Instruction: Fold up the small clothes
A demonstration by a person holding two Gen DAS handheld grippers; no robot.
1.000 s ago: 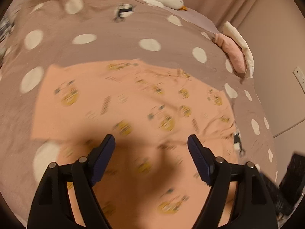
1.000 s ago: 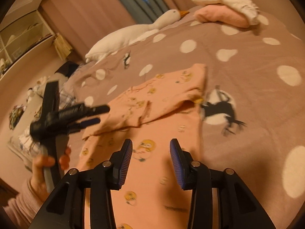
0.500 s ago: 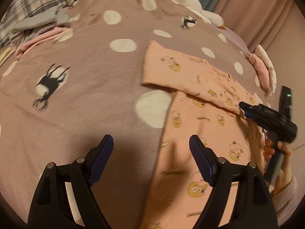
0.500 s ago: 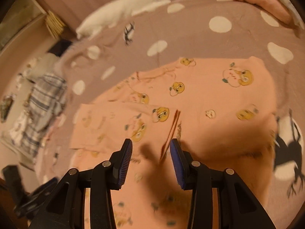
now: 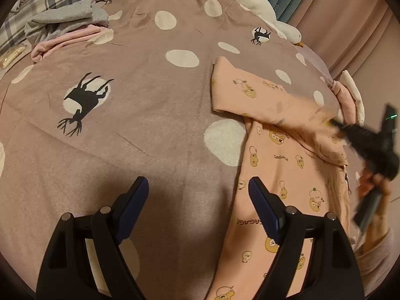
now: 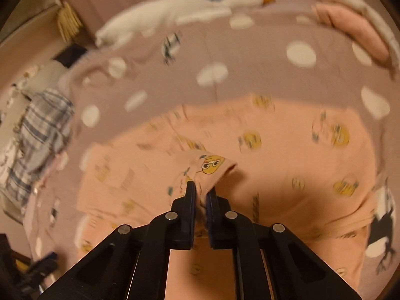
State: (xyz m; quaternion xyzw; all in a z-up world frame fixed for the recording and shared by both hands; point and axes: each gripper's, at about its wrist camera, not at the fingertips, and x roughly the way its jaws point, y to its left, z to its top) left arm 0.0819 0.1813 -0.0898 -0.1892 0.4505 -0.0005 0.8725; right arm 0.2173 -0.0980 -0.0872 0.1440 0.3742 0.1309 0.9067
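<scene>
The right gripper point(image 6: 200, 195) has just snapped its fingers together on a raised pleat of the peach-pink cotton garment printed with yellow cartoon faces point(image 6: 287, 155). A second ago those fingers stood partly apart over flat cloth; now a ridge of fabric stands pinched between them, with one printed face puckered just beyond the tips. The garment lies spread on the mauve bedspread with white spots and black deer silhouettes point(image 5: 150, 115), and its upper part is already turned across the rest.

The left gripper point(image 5: 198, 195) has swung off the garment and now hangs over bare bedspread beside the cloth's left edge, with its fingers wide apart and nothing between them. In its view the other gripper point(image 5: 370, 142) appears at the far right, blurred, at the garment's folded band.

By this reading, the right side has its hold for the next fold. The left must still take the near edge so both corners travel together.
</scene>
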